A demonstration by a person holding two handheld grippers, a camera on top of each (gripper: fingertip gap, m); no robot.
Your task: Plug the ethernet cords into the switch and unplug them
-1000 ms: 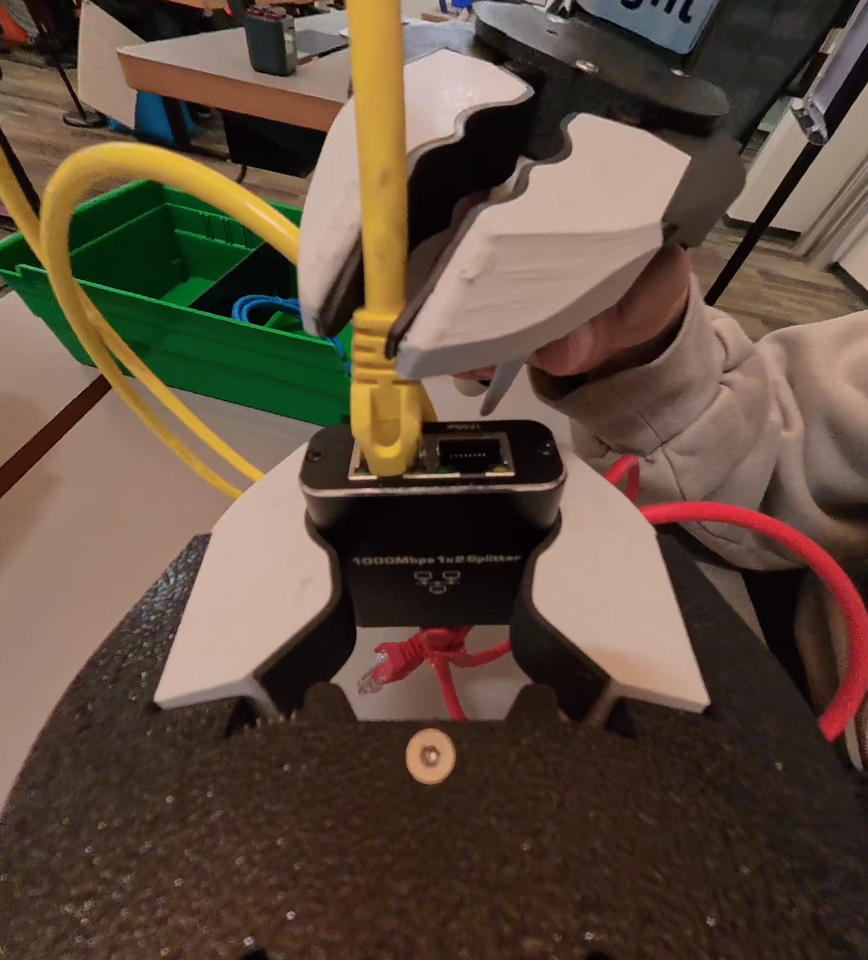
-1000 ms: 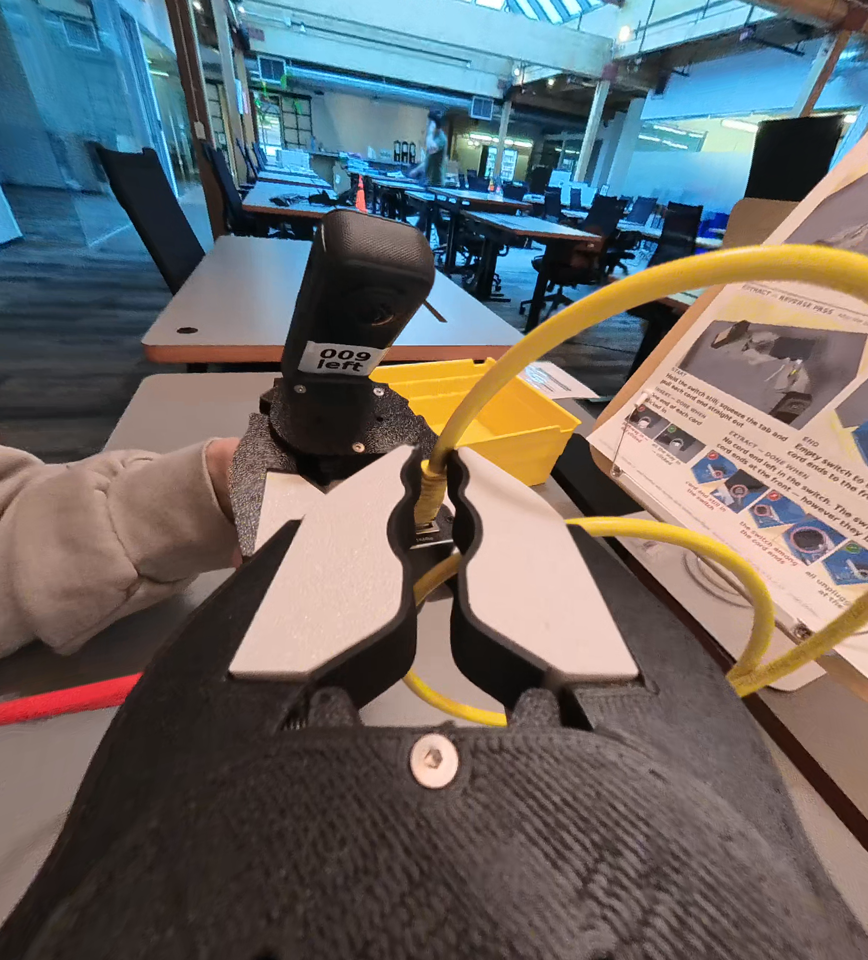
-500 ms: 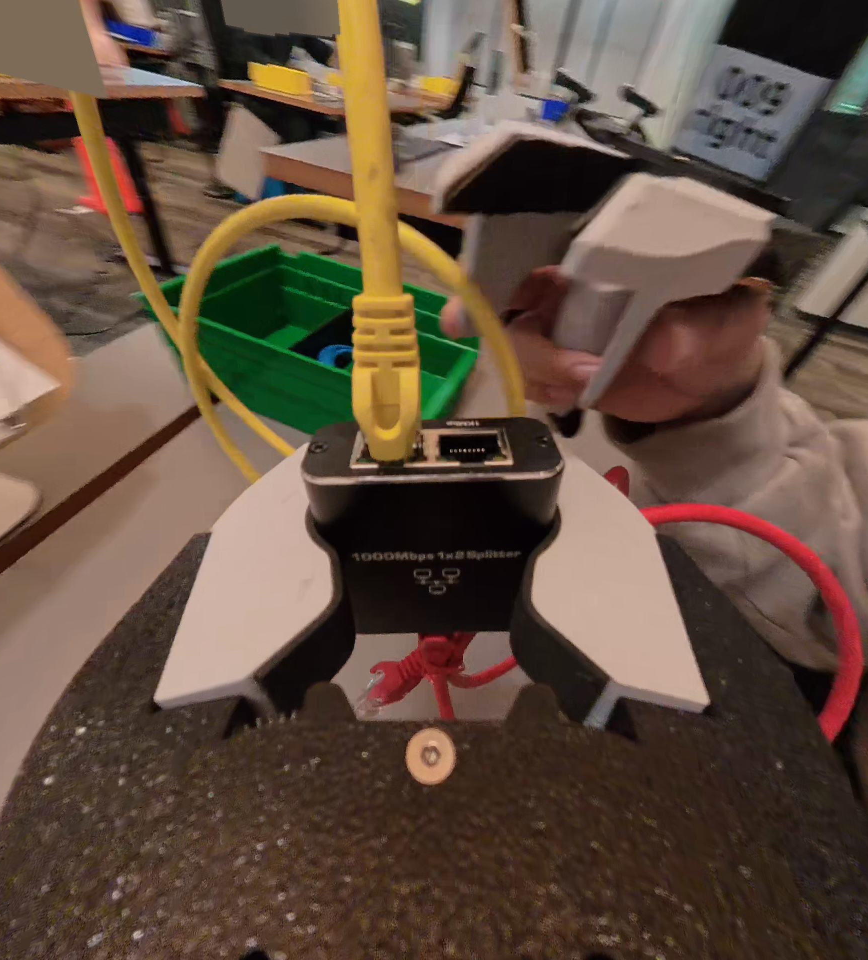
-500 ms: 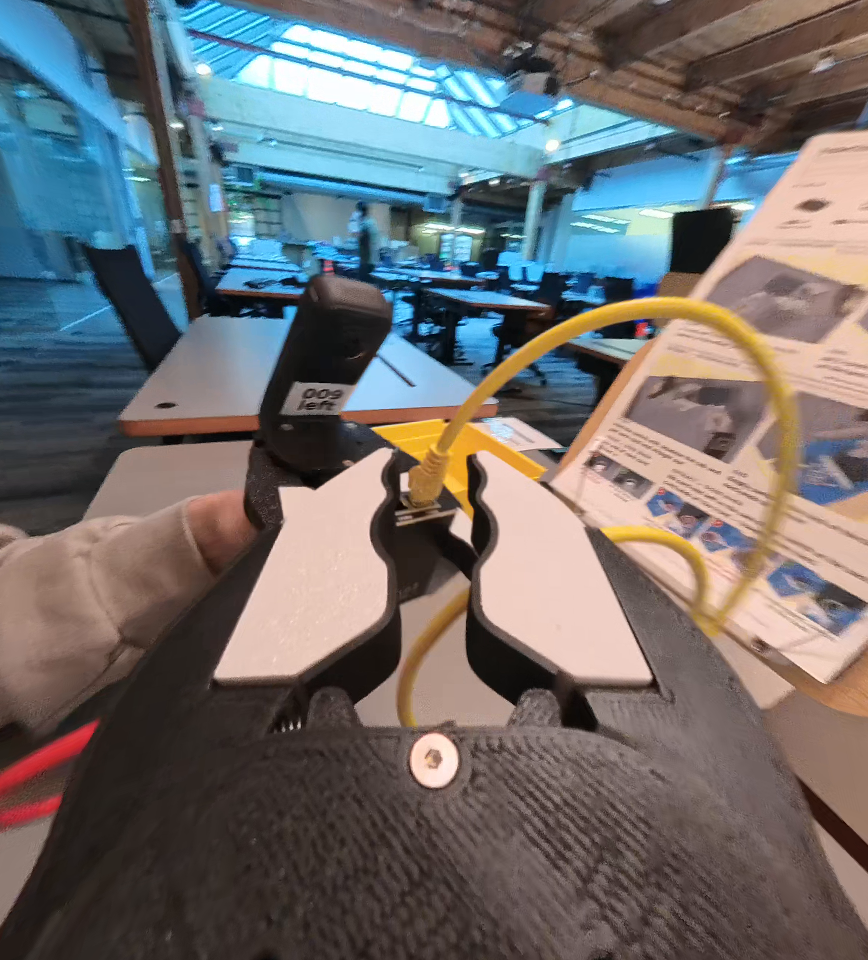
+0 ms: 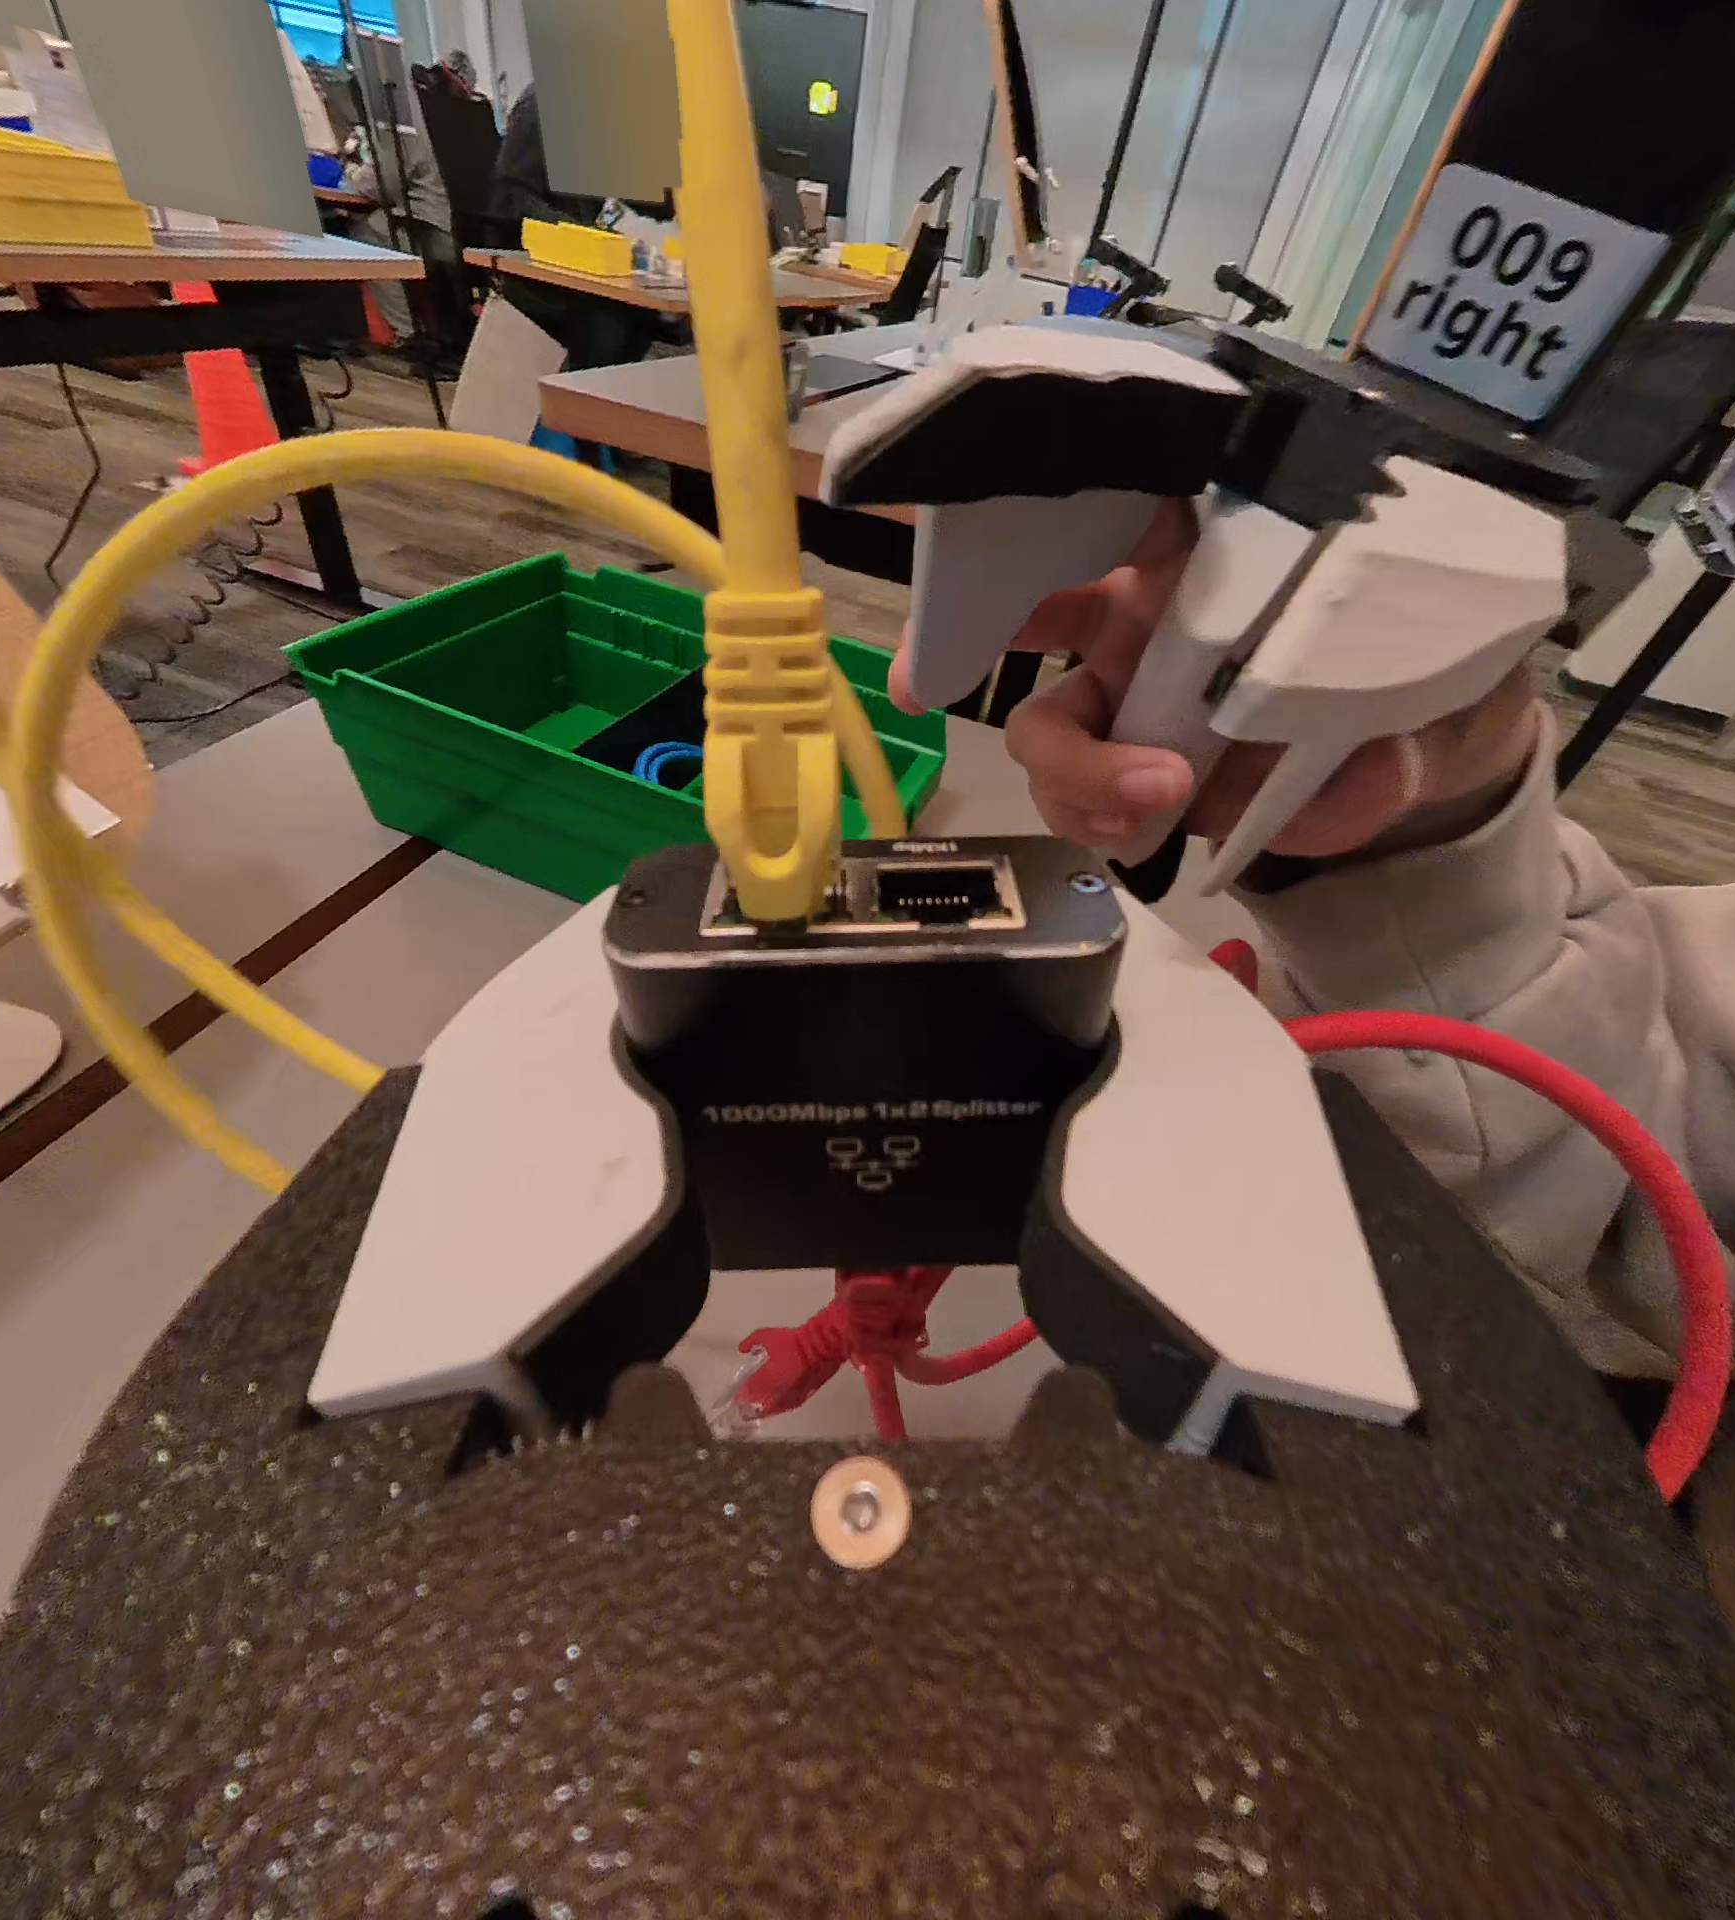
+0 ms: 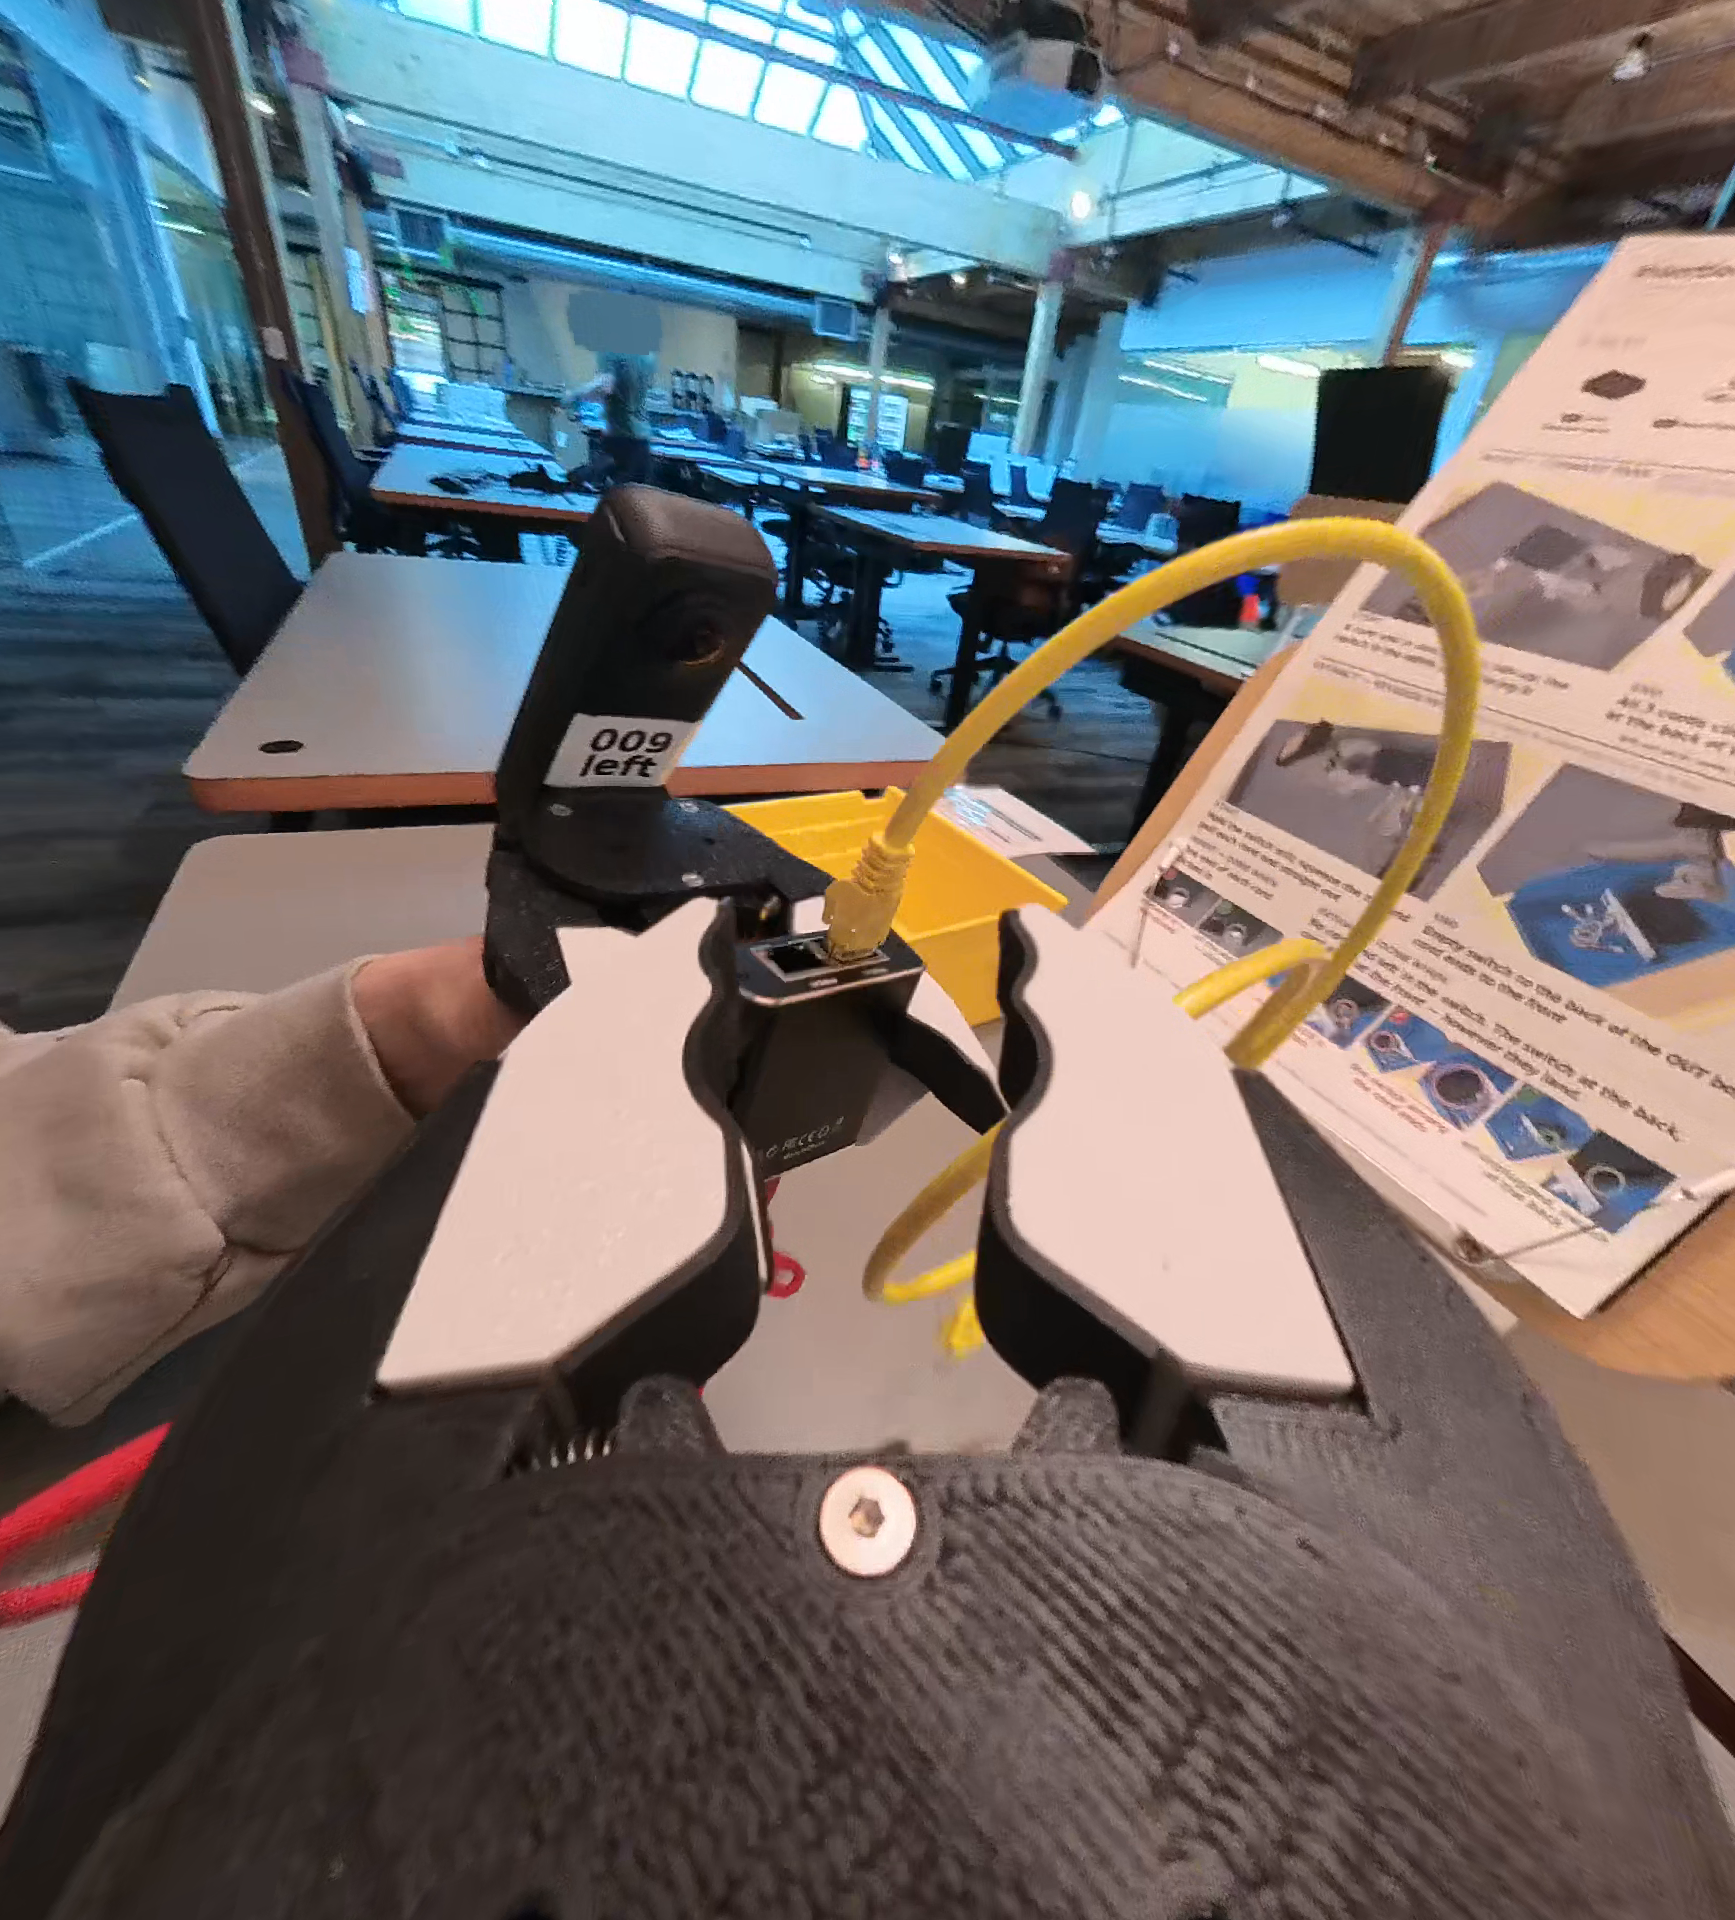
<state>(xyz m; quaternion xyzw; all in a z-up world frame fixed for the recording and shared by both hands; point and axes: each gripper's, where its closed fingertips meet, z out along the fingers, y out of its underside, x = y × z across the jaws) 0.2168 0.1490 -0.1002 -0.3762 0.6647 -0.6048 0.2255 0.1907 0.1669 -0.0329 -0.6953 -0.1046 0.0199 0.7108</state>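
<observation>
My left gripper (image 5: 863, 997) is shut on the black switch (image 5: 868, 1060) and holds it upright above the table. A yellow ethernet cord's plug (image 5: 767, 758) sits in the switch's left port; the right port (image 5: 941, 891) is empty. My right gripper (image 6: 858, 971) is open and empty, drawn back from the switch (image 6: 811, 1039), which shows between its fingers with the yellow plug (image 6: 863, 904) in it. In the left wrist view the right gripper (image 5: 1102, 665) hangs up and to the right of the switch. A red cord (image 5: 1611, 1174) with its loose plug (image 5: 811, 1351) lies on the table below.
A green bin (image 5: 572, 727) with a blue cord stands behind the switch. A yellow bin (image 6: 946, 883) stands beyond it in the right wrist view. An instruction sheet on a wooden stand (image 6: 1569, 831) rises at the right. The yellow cord loops wide (image 5: 115, 727). The left gripper's tips are roughly 7 cm from the right gripper's.
My right gripper has let go of the yellow plug, opened, and pulled back and up from the switch. The yellow plug stays in the left port. The left gripper keeps hold of the switch.
</observation>
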